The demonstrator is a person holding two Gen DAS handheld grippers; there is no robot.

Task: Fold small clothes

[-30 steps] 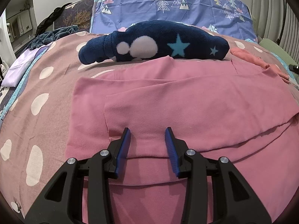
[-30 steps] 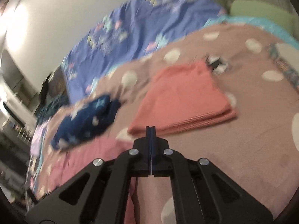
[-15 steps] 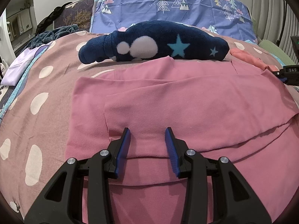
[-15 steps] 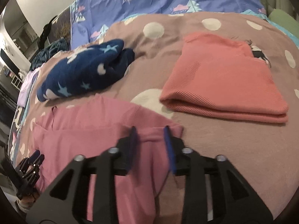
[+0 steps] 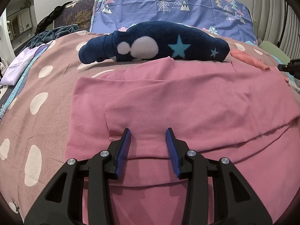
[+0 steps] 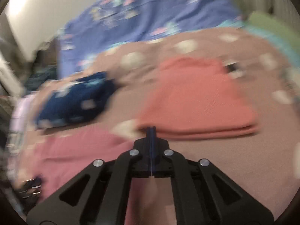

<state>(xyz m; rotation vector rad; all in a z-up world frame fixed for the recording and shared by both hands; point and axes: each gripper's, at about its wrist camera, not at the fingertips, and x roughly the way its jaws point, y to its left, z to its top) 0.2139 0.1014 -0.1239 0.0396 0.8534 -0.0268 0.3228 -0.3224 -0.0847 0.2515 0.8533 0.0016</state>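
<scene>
A pink garment (image 5: 178,97) lies spread flat on the dotted bedspread (image 5: 37,86), one layer folded over another. My left gripper (image 5: 148,131) stands open just above its near part, and no cloth is pinched between the blue pads. The right wrist view is blurred by motion. In it my right gripper (image 6: 151,129) is closing, its pads now pressed together with nothing visible between them. It sits over the pink garment's (image 6: 75,150) right corner, near a folded salmon garment (image 6: 196,97). Its dark tip (image 5: 289,65) shows at the right edge of the left wrist view.
A navy fleece piece with stars (image 5: 155,45) lies behind the pink garment. A blue tree-print cover (image 5: 168,3) is at the head of the bed. A lilac cloth (image 5: 20,65) lies far left and a green cushion (image 5: 271,50) far right.
Half a second ago the right gripper stood open over the pink garment's corner; now it is shut and its view has swung toward the salmon garment. The left gripper has not moved.
</scene>
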